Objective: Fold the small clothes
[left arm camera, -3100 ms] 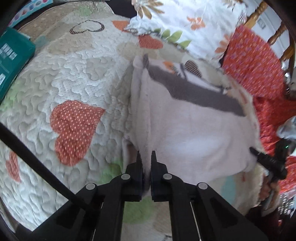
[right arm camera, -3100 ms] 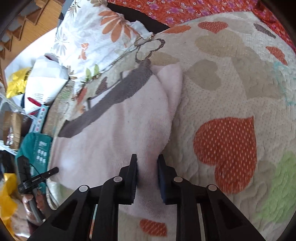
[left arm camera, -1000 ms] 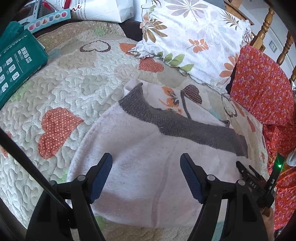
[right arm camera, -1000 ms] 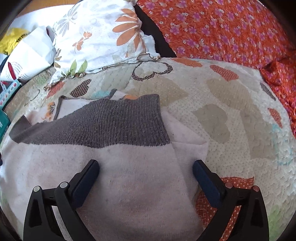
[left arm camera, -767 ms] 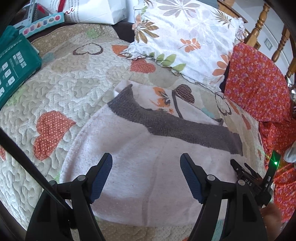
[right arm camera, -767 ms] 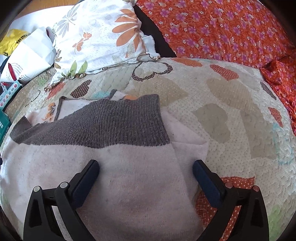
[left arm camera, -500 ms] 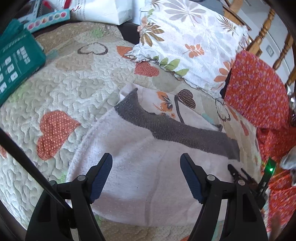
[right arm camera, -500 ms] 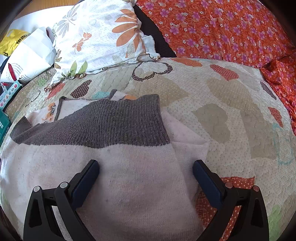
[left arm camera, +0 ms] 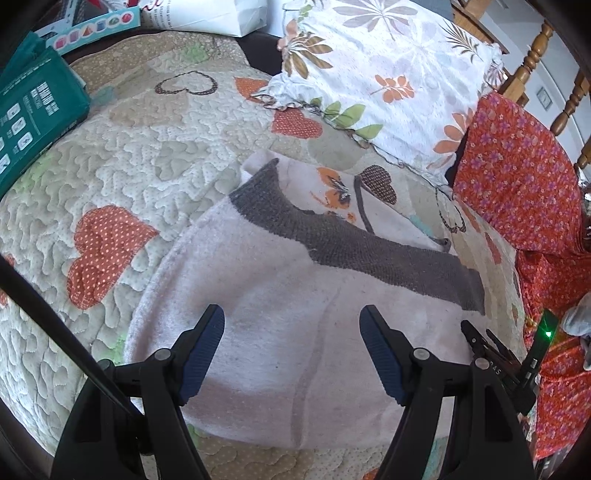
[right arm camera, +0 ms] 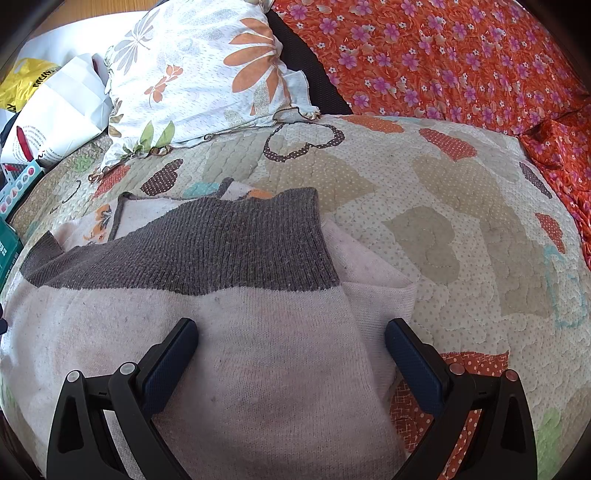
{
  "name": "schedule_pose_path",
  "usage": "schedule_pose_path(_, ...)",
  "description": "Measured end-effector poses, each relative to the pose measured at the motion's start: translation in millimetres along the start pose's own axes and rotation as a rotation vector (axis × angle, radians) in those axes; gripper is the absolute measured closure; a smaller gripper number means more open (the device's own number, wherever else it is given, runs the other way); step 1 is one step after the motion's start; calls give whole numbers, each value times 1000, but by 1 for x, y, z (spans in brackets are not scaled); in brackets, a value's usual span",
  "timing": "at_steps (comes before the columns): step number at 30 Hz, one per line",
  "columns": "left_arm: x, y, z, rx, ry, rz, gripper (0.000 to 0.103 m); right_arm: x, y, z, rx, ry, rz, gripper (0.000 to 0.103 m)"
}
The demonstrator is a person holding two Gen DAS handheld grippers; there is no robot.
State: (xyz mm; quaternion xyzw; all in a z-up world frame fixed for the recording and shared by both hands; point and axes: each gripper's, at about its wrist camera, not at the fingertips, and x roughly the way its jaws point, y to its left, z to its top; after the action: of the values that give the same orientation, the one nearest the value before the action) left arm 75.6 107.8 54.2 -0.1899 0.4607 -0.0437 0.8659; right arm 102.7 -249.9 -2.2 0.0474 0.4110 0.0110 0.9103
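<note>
Left wrist view: the left gripper (left arm camera: 291,347) points down at a bed, jaws spread wide, nothing between the blue pads (left arm camera: 201,349). Below and ahead of it lies the sweater (left arm camera: 280,321), pale pink w/ a grey ribbed band (left arm camera: 354,251), folded over on itself and lying flat on the quilt (left arm camera: 147,173). A bit of the sweater's print, an orange butterfly, peeks out past the band. The quilt is cream w/ red, beige and brown hearts. At far left sits a teal box (left arm camera: 29,122); a white bag (left arm camera: 218,14) is at top. A floral pillow (left arm camera: 384,74) lies beyond the sweater, top centre-right, w/ an orange flowered cloth (left arm camera: 521,177) to its right and wooden bedposts (left arm camera: 528,62) behind. At lower right, part of the right gripper (left arm camera: 509,365) shows at the sweater's edge, w/ a green light lit on it.

Right wrist view: the right gripper (right arm camera: 291,350) also stands wide open, holding nothing, pads (right arm camera: 413,369) hovering over the sweater (right arm camera: 236,354). The grey band (right arm camera: 207,251) runs across mid-frame; a pink flap sticks out from under the top layer on the right, just beside the right pad. Quilt (right arm camera: 461,229) fills the right side, orange flowered cloth (right arm camera: 461,55) across the top right. Pillow (right arm camera: 207,74) is top centre-left; the white bag (right arm camera: 59,107) and a yellow bag (right arm camera: 22,85) are at far left.
</note>
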Motion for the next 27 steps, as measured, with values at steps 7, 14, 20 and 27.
schedule_pose_path(7,2,-7,-2,59,7,21,28,0,0,0,0,0,0,0)
schedule_pose_path(14,7,-1,-2,30,32,2,28,0,0,0,0,0,-1,0)
schedule_pose_path(20,11,-4,-6,55,42,22,28,0,0,0,0,0,-1,0)
schedule_pose_path(27,15,5,-6,12,48,6,28,0,0,0,0,0,-1,0)
